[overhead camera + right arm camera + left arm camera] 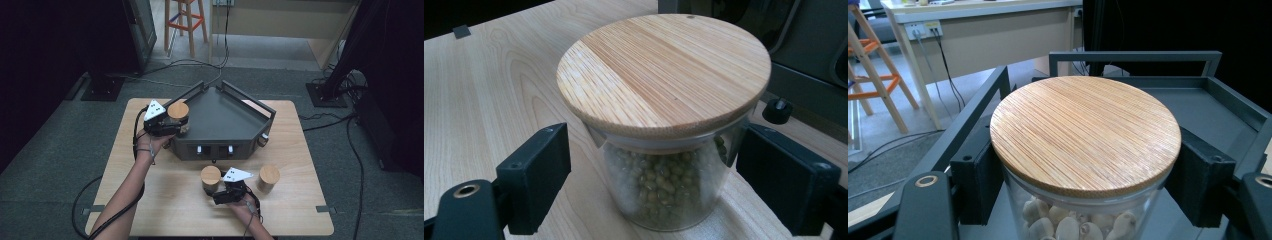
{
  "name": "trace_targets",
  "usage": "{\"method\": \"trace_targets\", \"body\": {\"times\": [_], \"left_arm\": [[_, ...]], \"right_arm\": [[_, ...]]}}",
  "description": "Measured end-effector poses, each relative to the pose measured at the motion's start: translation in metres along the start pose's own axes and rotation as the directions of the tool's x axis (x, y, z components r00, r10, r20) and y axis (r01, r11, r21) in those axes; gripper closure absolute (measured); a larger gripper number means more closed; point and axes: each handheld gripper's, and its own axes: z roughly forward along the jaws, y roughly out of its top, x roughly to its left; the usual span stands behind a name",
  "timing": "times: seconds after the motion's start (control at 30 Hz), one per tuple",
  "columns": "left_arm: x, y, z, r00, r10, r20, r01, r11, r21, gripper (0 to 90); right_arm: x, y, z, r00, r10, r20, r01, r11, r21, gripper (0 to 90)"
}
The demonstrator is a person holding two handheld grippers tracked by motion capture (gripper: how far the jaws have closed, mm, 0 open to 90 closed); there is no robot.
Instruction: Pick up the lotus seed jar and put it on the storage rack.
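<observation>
Right gripper (pixel 223 192) near the front edge of the tabletop (pixel 165 210), fingers (pixel 536 172) apart either side of the green-bean jar (pixel 664 185), not touching the glass; jar stands upright on the wood, bamboo lid on. A third lidded jar (pixel 269 177) stands just right of it. Farther back, left gripper (pixel 172 125) fingers (pixel 975 175) clamped on the white-bean jar (pixel 1068 220), lid on, at the left front corner of the dark metal tray (pixel 225 120).
</observation>
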Motion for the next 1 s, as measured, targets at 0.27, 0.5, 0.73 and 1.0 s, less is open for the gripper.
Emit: {"method": "trace_targets", "body": {"times": [0.27, 0.5, 0.73, 1.0], "left_arm": [[0.0, -0.002, 0.007, 1.0, -0.007, -0.003, 0.007, 1.0, 0.007, 25.2], [0.001, -0.005, 0.008, 0.9999, -0.011, -0.01, 0.011, 0.9998, 0.015, 25.2], [0.005, -0.007, 0.009, 0.9998, -0.019, -0.011, 0.019, 0.9998, 0.01, 25.2], [0.005, -0.009, 0.012, 0.9998, -0.009, -0.015, 0.01, 0.9997, 0.022, 25.2]], "right_arm": [[-0.001, 0.0, 0.0, 1.0, 0.003, -0.004, -0.003, 1.0, 0.0, 13.9], [-0.001, 0.0, 0.0, 1.0, -0.001, -0.005, 0.001, 1.0, 0.001, 13.9], [-0.001, 0.0, 0.0, 1.0, 0.0, -0.005, 0.0, 1.0, 0.001, 13.9], [-0.001, 0.0, 0.0, 1.0, 0.0, -0.004, 0.0, 1.0, 0.0, 13.9]]}}
